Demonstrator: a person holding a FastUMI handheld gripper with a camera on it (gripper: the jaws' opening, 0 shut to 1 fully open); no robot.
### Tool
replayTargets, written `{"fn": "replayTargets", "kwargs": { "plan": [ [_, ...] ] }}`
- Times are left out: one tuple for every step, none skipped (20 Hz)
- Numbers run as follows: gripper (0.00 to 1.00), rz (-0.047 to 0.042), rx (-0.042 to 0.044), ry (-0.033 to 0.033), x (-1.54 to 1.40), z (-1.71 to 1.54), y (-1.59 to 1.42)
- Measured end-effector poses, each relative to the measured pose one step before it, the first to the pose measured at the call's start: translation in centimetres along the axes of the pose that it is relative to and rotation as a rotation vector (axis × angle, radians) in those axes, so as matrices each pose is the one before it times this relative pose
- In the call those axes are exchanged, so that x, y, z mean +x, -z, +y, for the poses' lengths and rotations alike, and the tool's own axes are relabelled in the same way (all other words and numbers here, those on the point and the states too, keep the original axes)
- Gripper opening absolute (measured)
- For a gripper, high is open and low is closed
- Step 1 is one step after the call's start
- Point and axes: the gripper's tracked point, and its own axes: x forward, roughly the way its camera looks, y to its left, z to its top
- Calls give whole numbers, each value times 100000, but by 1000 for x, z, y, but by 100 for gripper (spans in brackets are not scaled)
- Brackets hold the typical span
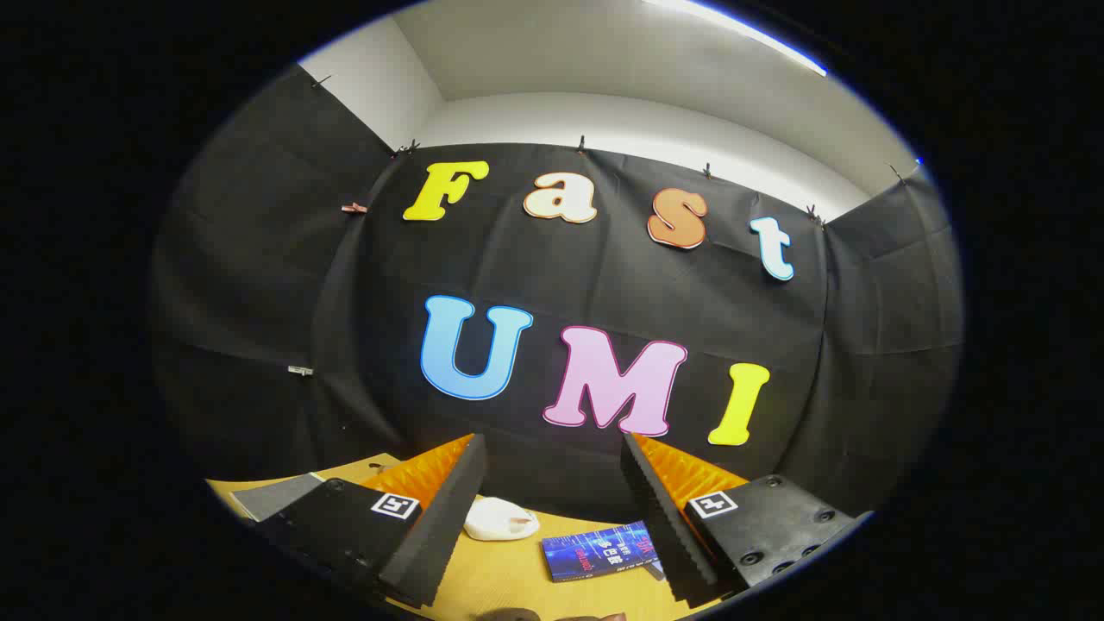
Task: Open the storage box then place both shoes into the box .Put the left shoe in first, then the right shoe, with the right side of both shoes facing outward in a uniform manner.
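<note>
The gripper [552, 509] is tilted up toward the booth's black cloth wall [604, 293], its jaws spread wide and holding nothing. Between the fingers, on the yellow wooden tabletop [509, 578], lies a small white rounded object [500, 520], possibly a shoe; I cannot tell. Beside it lies a blue printed book [599, 552], its writing too small to read.
</note>
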Motion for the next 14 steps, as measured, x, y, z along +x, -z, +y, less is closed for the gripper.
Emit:
{"fn": "replayTargets", "kwargs": {
  "plan": [
    [97,337,-123,-213,47,158,56],
    [97,448,-45,-317,-11,87,88],
    [97,412,-49,-160,-68,53,69],
    [97,439,-138,-283,54,104,27],
    [97,252,55,-471,97,83,23],
    [97,218,97,-639,53,115,15],
    [97,163,-17,-362,-35,-46,19],
    [97,328,8,-62,-14,-72,50],
    [97,231,95,189,51,-64,-3],
    [97,190,89,300,38,-114,94],
    [97,363,252,233,149,-27,31],
    [97,22,278,159,75,0,24],
    [97,137,93,41,-122,34,21],
    [97,118,4,-101,-1,81,52]
  ]
}}
